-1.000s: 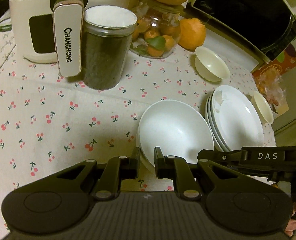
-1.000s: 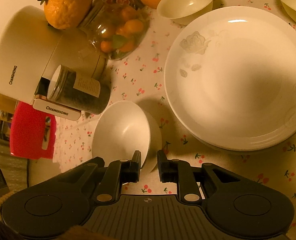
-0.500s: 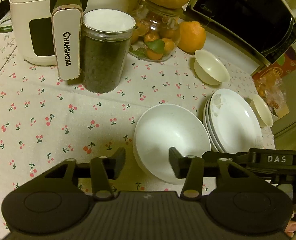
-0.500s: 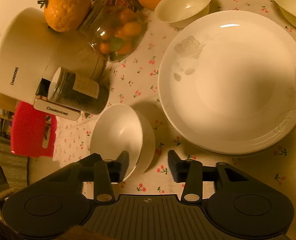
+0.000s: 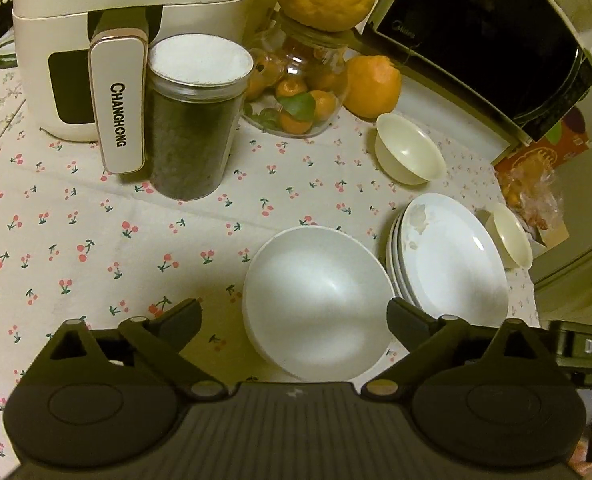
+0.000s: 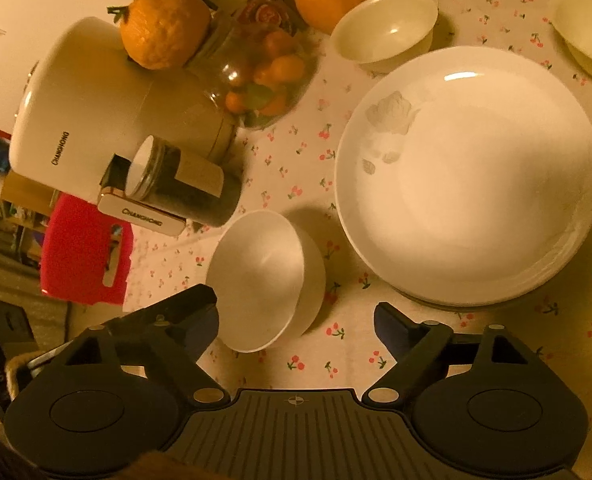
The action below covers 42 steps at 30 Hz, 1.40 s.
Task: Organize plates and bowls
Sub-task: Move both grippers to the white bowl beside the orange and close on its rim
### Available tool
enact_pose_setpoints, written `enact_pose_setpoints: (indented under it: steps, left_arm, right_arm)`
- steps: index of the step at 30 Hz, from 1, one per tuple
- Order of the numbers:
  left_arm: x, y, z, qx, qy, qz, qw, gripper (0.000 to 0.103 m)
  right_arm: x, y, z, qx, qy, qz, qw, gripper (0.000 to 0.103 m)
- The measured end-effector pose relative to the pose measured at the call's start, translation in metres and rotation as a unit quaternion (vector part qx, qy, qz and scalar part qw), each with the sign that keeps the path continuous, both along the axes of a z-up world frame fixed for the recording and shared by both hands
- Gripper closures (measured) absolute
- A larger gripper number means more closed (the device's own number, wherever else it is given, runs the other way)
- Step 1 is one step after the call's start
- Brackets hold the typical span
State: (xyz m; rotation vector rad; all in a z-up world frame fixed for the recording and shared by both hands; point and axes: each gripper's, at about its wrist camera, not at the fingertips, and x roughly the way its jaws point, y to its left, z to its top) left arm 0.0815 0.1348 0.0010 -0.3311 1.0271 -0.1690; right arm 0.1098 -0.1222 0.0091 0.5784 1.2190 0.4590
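In the left wrist view, the left gripper hangs low over the cherry-print tablecloth, pointing forward and slightly down, its jaws spread wide with nothing between them but air; the white bowl sits on the cloth in the gap between the fingertips, touched by neither. Just to the right of that bowl lies the stack of plates, close enough that the rims look nearly touching. Beyond the stack a small cream bowl stands alone, and a second cream bowl sits at the stack's far right edge. Behind them stand a dark jar, a cream appliance, a glass fruit jar and a microwave. In the right wrist view, the right gripper looks down more steeply onto the table, jaws likewise wide apart and gripping nothing. The white bowl sits between the fingers, nearer the left fingertip, which appears just beside its rim. The stack of plates fills the right half, apart from the bowl, with the cream bowls beyond it.
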Motion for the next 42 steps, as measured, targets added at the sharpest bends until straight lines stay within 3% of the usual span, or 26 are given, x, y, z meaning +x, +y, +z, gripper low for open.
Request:
enact_pose_setpoints:
  steps: [13, 28, 39, 42]
  left_arm:
    - [0.016, -0.030, 0.004, -0.001, -0.012, 0.007, 0.9999, 0.001]
    - [0.068, -0.081, 0.007, 0.021, -0.035, 0.012, 0.9991, 0.001]
    - [0.110, -0.087, 0.003, 0.019, -0.020, 0.024, 0.9993, 0.001]
    - [0.121, -0.091, 0.000, 0.013, -0.015, 0.022, 0.9996, 0.005]
  right_arm:
    - [0.017, -0.057, 0.028, -0.029, -0.050, -0.070, 0.996, 0.013]
    - [0.052, -0.099, 0.031, -0.052, -0.040, -0.123, 0.990, 0.013]
    - [0.098, -0.109, 0.024, -0.025, -0.032, -0.158, 0.987, 0.013]
    - [0.112, -0.105, 0.021, -0.034, -0.033, -0.159, 0.986, 0.013]
